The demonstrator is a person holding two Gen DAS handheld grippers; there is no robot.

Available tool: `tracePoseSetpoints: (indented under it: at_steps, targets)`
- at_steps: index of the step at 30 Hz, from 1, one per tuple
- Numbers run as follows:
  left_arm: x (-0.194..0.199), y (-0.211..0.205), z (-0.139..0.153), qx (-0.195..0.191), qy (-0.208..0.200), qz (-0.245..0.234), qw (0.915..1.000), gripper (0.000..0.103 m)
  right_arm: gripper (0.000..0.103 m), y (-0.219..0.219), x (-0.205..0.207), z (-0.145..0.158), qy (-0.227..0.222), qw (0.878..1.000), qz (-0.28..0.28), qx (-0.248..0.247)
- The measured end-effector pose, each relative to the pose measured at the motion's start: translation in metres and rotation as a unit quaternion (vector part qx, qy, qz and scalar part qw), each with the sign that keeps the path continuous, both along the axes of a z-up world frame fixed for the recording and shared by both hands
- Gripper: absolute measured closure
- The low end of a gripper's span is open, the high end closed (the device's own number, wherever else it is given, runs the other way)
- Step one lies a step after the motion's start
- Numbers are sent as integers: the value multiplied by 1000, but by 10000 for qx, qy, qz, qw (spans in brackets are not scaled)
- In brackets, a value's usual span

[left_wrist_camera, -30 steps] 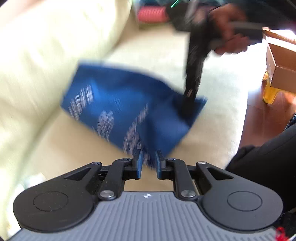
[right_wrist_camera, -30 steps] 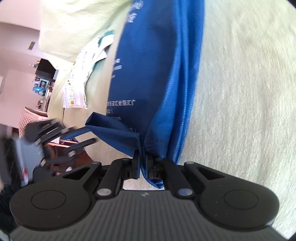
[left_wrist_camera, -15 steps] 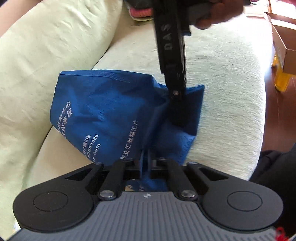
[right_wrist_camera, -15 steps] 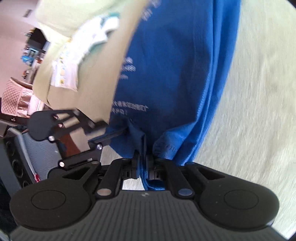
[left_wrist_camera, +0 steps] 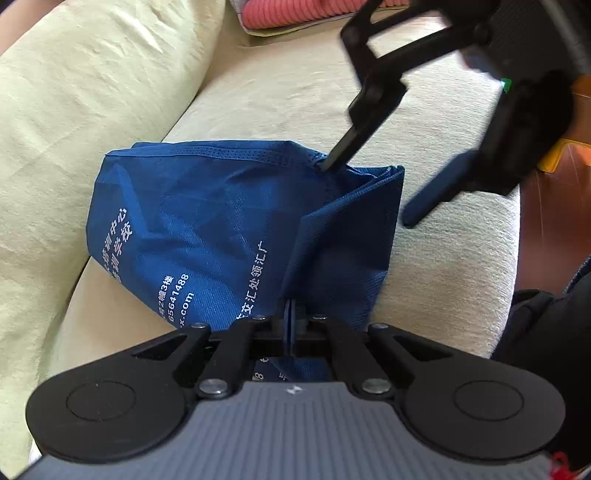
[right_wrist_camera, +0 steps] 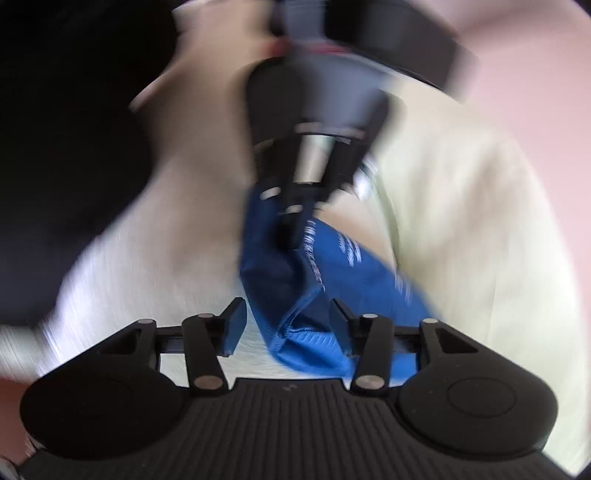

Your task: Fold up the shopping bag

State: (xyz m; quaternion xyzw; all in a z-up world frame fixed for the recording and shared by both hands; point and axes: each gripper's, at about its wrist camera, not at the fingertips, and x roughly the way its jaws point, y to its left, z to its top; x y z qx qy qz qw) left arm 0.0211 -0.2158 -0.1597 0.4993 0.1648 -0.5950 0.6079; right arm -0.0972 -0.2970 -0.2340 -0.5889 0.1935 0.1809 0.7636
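Though blurred, right gripper (right_wrist_camera: 284, 325) gapes | left gripper (left_wrist_camera: 289, 314) pinches bag (left_wrist_camera: 221, 229)

The right wrist view is motion-blurred: the white print on the bag (right_wrist_camera: 354, 273) cannot be read, and the left claw (right_wrist_camera: 295, 221) at 12 o'clock is a dark smear whose tips cannot be told apart. A black mass fills 10 o'clock, too blurred to name. The bag's near corner runs under the right claw (right_wrist_camera: 282, 325) body at 6 o'clock. In the left wrist view the bag's (left_wrist_camera: 221, 229) lower edge is hidden behind the left claw (left_wrist_camera: 289, 317), and its print is cut off there. The right claw's (left_wrist_camera: 365, 188) body blurs at 2 o'clock. A pink cushion (left_wrist_camera: 306, 13) is cropped at 12 o'clock
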Motion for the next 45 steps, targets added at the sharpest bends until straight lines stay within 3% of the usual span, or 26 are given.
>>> tracePoseSetpoints:
  at_steps: [3,4,8,11,12,14,16,19,21,22,25,30,32,33,35,36,39,41,45]
  targets:
    - [3,0,1,38,60,-121,9999,103,60,-11,2,-17,-236,9926,867,-823]
    - [3,0,0,43,66,-154,9999,103,68,-13,4,-19,-244,9911,947,-899]
    - [6,-1,-1,54,81,-274,9996,103,75,-21,8,-25,-176,9855,1376,-981]
    - [5,2,-1,-16,8,-388,9992,103,85,-22,12,-21,97,9904,1219,-640]
    - [1,8,-2,-105,-330,-553,9979,97,86,-22,15,-18,210,9928,1102,-430]
    - [-5,19,-3,-243,-872,-777,9929,70,87,-23,21,-10,436,9956,827,53]
    - [-14,44,-4,-428,-1597,-1164,9793,60,87,-29,24,-4,571,9956,635,376]
    - [-26,75,-7,-461,-2170,-1735,9595,59,88,-42,24,2,695,9941,421,723]
    - [-31,86,-9,-341,-2281,-2071,9508,56,88,-51,24,6,776,9920,278,955]
    - [-33,89,-12,-288,-2322,-2208,9468,51,88,-55,24,9,817,9907,206,1070]
    - [-31,86,-25,-164,-2426,-2352,9410,49,88,-68,24,15,938,9855,-9,1415]
    - [-28,63,-26,-110,-1886,-2277,9552,52,88,-88,26,24,1105,9741,-354,1942]
    - [-24,56,-24,-62,-1639,-2251,9604,54,86,-75,30,14,907,9782,-391,1829]
    - [-19,52,-21,5,-1460,-2211,9643,55,79,-70,27,11,680,9829,-388,1667]
    - [-10,44,-15,153,-1068,-2115,9714,55,47,-68,14,6,156,9902,-355,1342]
    - [-5,39,-12,230,-856,-2060,9745,55,43,-66,10,1,-220,9933,-238,1113]
    - [1,29,-8,371,-587,-2010,9771,54,44,-64,4,-15,-825,9953,415,282]
    - [1,24,-8,426,-504,-2005,9775,54,66,-64,-1,-26,-890,9903,997,-377]
    - [3,19,-8,395,-338,-1874,9809,54,84,-65,-7,-33,-522,9864,1371,-744]
